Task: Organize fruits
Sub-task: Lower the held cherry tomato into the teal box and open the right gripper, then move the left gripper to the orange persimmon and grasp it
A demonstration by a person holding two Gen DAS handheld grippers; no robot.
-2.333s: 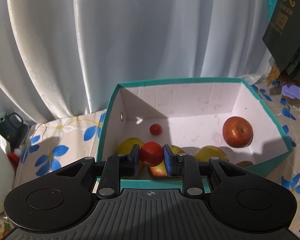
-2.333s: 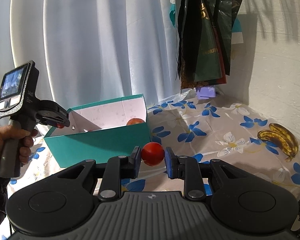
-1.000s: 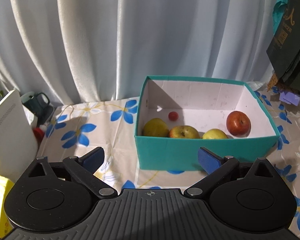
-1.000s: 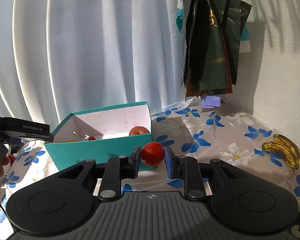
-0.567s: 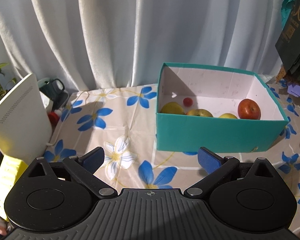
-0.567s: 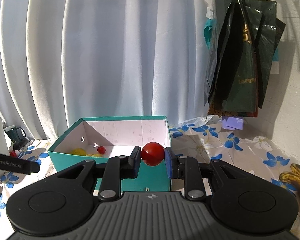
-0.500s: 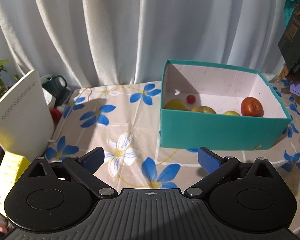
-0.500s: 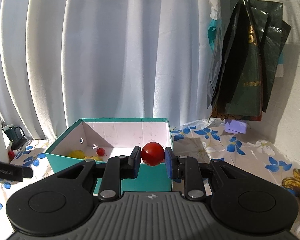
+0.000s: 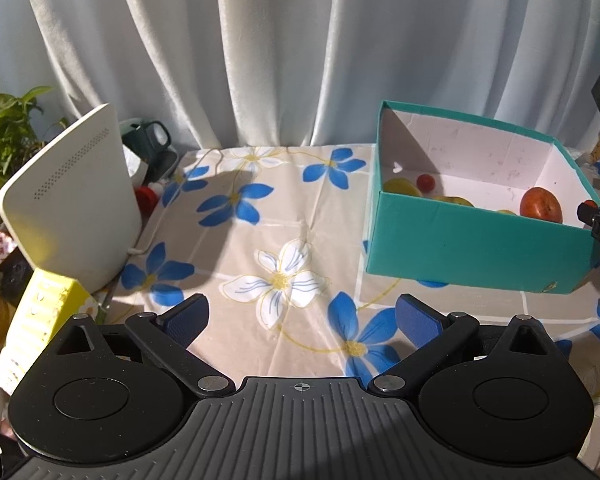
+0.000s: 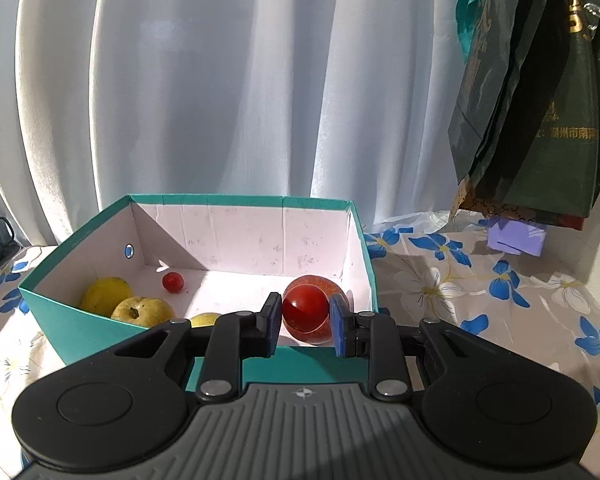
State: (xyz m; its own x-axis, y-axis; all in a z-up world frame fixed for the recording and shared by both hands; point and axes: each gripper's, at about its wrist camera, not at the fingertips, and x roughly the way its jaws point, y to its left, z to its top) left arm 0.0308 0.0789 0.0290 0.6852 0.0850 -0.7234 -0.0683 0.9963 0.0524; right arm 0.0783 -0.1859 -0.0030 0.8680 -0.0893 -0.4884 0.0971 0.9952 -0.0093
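Right, the right gripper (image 10: 305, 322) had its fingers clamped on a small red tomato (image 10: 305, 309), one pad on each side, and it hung just over the near wall of the teal box (image 10: 100, 334), towards the box's right end. Directly behind the tomato, inside the box, sat a red apple (image 10: 320, 286). Further left lay a yellow fruit (image 10: 105, 293), a yellow-green apple (image 10: 142, 311), another yellow one half hidden by the fingers (image 10: 206, 319), and a little cherry tomato (image 10: 173, 281) near the back wall.

The left gripper (image 9: 302, 316) was well away from all this, its fingers spread wide with nothing between them, over the flowered cloth on the desk (image 9: 260, 240). From its side the box (image 9: 476, 248) sat off to the right, with the tip of the other tool just poking in at the edge of the picture.

To my eye the step in hand was dropping that tomato in. Doing it well would have meant carrying it clear past the cardboard rim, lowering it close to the white floor and aiming for the bare patch in the middle rather than on top of the red apple. A tomato like that looked soft and round, so a gentle release down low seemed wise; let go from high up, it could bruise or roll into the others.
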